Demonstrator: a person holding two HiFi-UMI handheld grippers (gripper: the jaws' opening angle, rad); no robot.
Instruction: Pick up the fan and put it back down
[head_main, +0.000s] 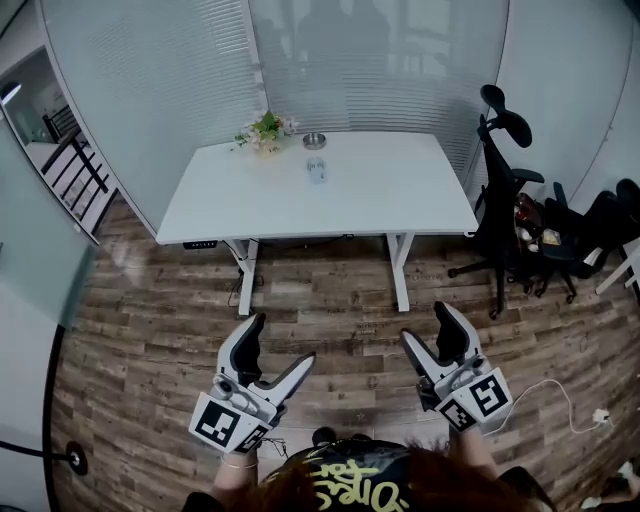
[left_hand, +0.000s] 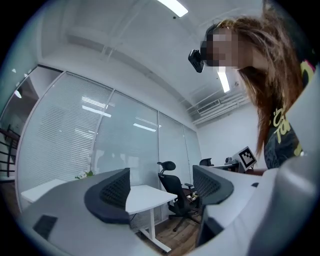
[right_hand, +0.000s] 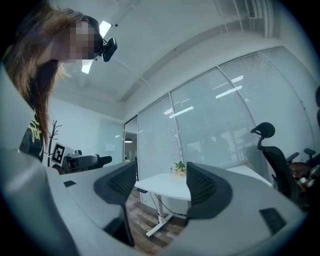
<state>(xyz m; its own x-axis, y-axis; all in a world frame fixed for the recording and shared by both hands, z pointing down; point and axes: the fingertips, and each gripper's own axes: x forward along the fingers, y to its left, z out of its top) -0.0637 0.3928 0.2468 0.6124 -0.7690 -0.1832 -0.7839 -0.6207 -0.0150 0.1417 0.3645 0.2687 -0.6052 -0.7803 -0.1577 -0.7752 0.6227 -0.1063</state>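
A small pale fan (head_main: 317, 170) stands near the back middle of the white table (head_main: 400, 195). Both grippers hang over the wooden floor close to the person, well short of the table. My left gripper (head_main: 283, 340) is open with nothing between its jaws; in the left gripper view (left_hand: 161, 187) only the table's corner and a chair show through the gap. My right gripper (head_main: 425, 323) is also open and empty, and the right gripper view (right_hand: 157, 185) looks across at the table (right_hand: 165, 186) from the side. Neither gripper view shows the fan clearly.
A potted plant (head_main: 264, 131) and a small metal bowl (head_main: 314, 140) sit at the table's back edge. Black office chairs (head_main: 505, 190) stand to the right of it. A white cable (head_main: 545, 395) lies on the floor at the right. A glass wall with blinds runs behind.
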